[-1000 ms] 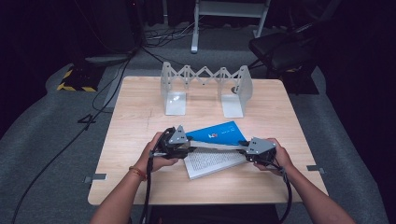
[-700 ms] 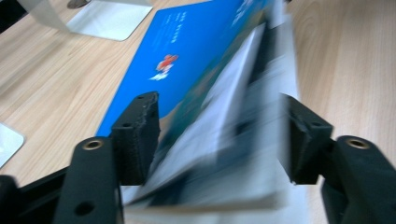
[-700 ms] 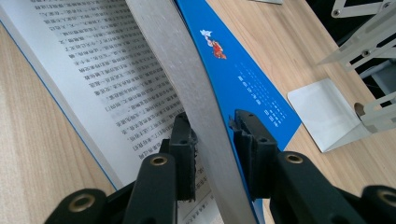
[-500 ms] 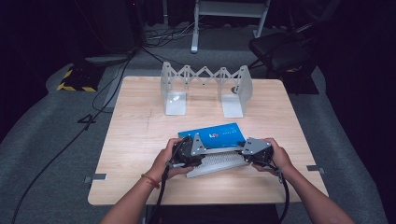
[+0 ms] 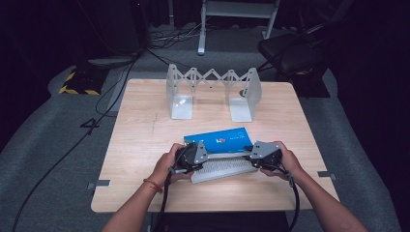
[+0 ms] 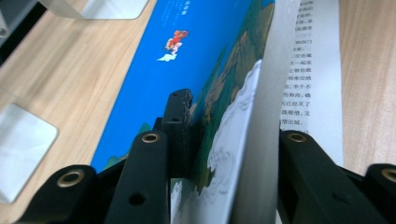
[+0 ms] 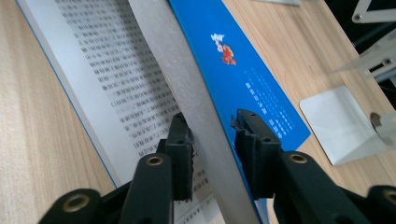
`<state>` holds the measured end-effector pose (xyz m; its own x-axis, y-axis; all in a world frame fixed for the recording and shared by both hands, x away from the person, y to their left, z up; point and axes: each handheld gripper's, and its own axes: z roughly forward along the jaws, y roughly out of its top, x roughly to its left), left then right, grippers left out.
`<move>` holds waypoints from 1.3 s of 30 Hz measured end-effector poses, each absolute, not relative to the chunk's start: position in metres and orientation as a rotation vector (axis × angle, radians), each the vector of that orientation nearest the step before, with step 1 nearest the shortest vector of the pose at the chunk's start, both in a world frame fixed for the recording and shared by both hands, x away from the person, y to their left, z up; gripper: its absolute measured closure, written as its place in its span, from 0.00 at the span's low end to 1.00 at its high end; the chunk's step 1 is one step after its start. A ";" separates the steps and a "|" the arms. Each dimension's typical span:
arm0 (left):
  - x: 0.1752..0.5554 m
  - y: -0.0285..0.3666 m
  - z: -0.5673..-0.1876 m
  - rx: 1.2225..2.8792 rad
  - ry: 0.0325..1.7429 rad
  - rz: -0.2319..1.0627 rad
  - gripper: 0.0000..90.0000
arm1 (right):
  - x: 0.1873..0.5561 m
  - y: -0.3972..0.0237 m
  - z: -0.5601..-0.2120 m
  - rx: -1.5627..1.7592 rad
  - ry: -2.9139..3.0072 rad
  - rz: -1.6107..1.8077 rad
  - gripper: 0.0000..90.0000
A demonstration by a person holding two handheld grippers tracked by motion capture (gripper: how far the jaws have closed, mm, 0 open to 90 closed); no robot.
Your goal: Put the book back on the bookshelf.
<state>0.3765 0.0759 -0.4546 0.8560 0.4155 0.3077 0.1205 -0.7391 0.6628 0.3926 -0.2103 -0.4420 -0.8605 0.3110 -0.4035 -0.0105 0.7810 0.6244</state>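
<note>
Dark floor surrounds the wooden table (image 5: 145, 140), where near its front edge the left gripper (image 5: 192, 155) and right gripper (image 5: 261, 155) each clench one end of the half-open blue book (image 5: 220, 140), apparently to close it evenly.

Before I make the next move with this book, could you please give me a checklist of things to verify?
1. Left gripper grip: its jaws have just been closing, with the raised half of the book between them: ok.
2. Right gripper grip: its jaws have just been opening around the same half; whether the pads press: cannot tell.
3. Grippers at opposite ends of the book: ok.
4. Lower half flat on the table: ok.
5. Bookend rack apart, behind the book: ok.
</note>
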 end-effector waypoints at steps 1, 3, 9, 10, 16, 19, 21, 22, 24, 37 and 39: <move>0.377 0.077 -0.456 2.365 0.390 0.574 0.76 | 0.394 -0.212 -0.443 0.229 2.484 0.895 0.69; 0.379 0.080 -0.456 2.355 0.395 0.550 0.76 | 0.404 -0.225 -0.449 0.246 2.470 0.951 0.60; 0.386 0.093 -0.458 2.316 0.414 0.497 0.76 | 0.419 -0.248 -0.461 0.314 2.460 1.089 0.62; 0.387 0.094 -0.458 2.315 0.415 0.489 0.76 | 0.419 -0.248 -0.460 0.298 2.452 1.109 0.61; 0.390 0.099 -0.458 2.309 0.404 0.462 0.76 | 0.419 -0.238 -0.460 0.241 2.508 1.219 0.46; 0.393 0.104 -0.460 2.300 0.404 0.442 0.75 | 0.423 -0.236 -0.465 0.259 2.525 1.234 0.45; 0.395 0.109 -0.460 2.293 0.409 0.425 0.75 | 0.425 -0.236 -0.465 0.265 2.526 1.271 0.45; 0.395 0.110 -0.460 2.292 0.409 0.421 0.75 | 0.425 -0.235 -0.466 0.262 2.527 1.251 0.44; 0.397 0.114 -0.461 2.292 0.410 0.410 0.74 | 0.425 -0.233 -0.468 0.260 2.525 1.219 0.48; 0.395 0.123 -0.443 2.268 0.495 0.358 0.56 | 0.413 -0.219 -0.450 0.136 2.457 1.185 0.80; 0.387 0.113 -0.436 2.307 0.503 0.427 0.50 | 0.408 -0.215 -0.444 0.111 2.458 1.162 0.82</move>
